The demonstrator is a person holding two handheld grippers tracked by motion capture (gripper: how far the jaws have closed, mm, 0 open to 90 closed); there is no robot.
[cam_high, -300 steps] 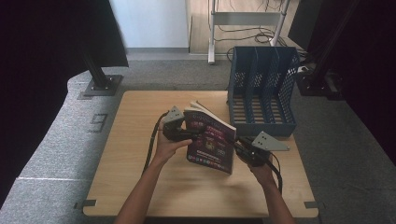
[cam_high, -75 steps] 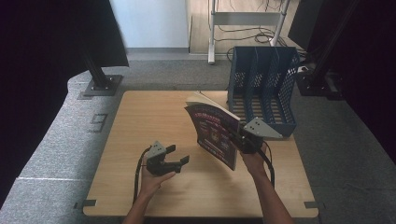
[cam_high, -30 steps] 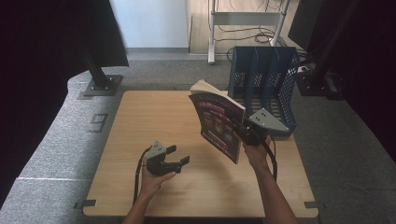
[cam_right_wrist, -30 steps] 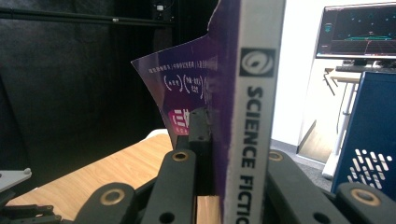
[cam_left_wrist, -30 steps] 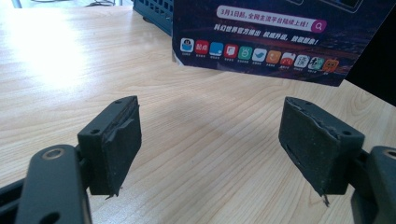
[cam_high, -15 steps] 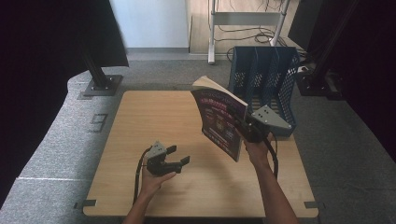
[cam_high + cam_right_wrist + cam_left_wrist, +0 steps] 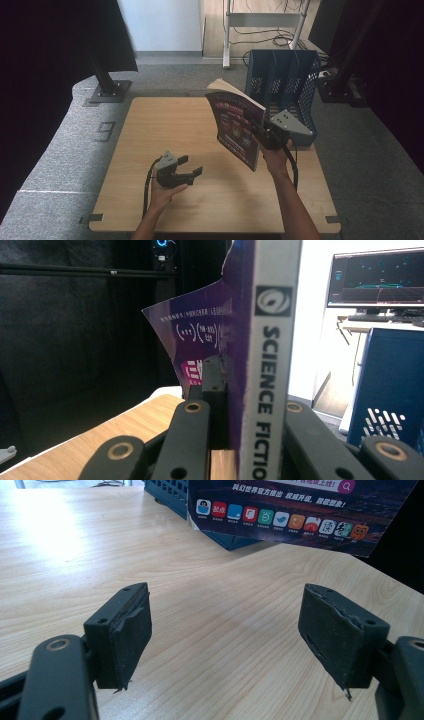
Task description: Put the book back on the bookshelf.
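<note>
Magazine (image 7: pixel 235 127) upright, spine vertical, clamped, right hand-held gripper (image 7: pixel 264 136)

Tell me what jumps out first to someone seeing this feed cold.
The purple book, held upright above the middle of the wooden table, clamped at its spine by the right gripper. Just behind it, at the table's far right corner, stands the blue mesh file rack with its slots open on top. The left gripper rests near the front edge, jaws wide apart and holding nothing.
</note>
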